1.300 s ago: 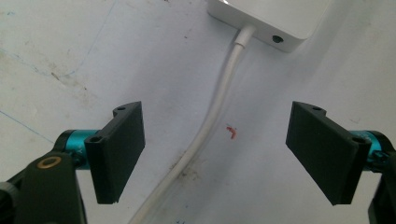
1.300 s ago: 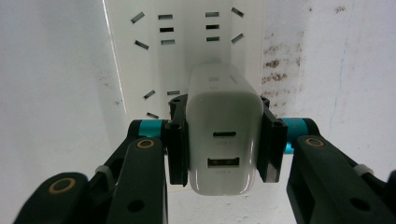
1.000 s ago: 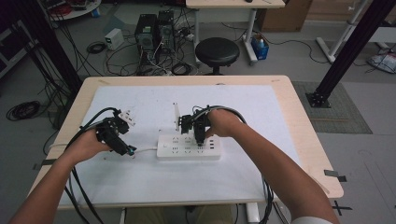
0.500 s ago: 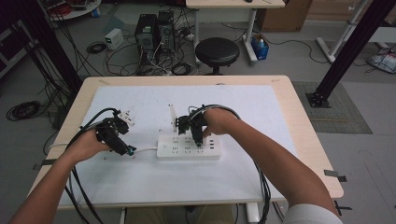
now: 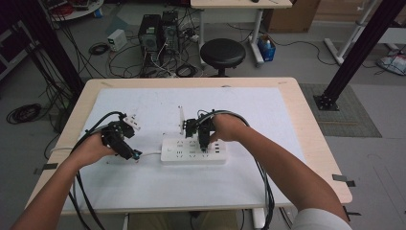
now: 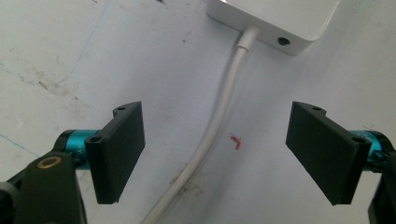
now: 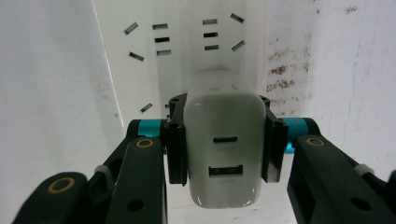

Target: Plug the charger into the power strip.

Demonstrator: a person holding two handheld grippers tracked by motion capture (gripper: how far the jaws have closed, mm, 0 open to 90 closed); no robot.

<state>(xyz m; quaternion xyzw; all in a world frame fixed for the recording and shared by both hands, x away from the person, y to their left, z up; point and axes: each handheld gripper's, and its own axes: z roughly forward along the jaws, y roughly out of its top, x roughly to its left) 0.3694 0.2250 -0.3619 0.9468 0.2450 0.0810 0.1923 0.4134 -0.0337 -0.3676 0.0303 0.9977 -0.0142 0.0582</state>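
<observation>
Clamped on the flat sides of a white USB charger (image 7: 222,149), right gripper (image 7: 222,144), lower centre of frame, above the sockets of the white power strip (image 7: 187,42) at top. Spread wide, left gripper (image 6: 215,149), straddling the strip's white cord (image 6: 219,116) without contact. Charger judged light, rigid, smooth-shelled and liable to slip: grip flat on opposite sides, ports unobstructed.

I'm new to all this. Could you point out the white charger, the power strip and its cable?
charger (image 7: 223,149), right gripper view, its face with two ports
power strip (image 5: 178,154), high view, its top
cable (image 6: 223,105), left gripper view, mid-length
</observation>
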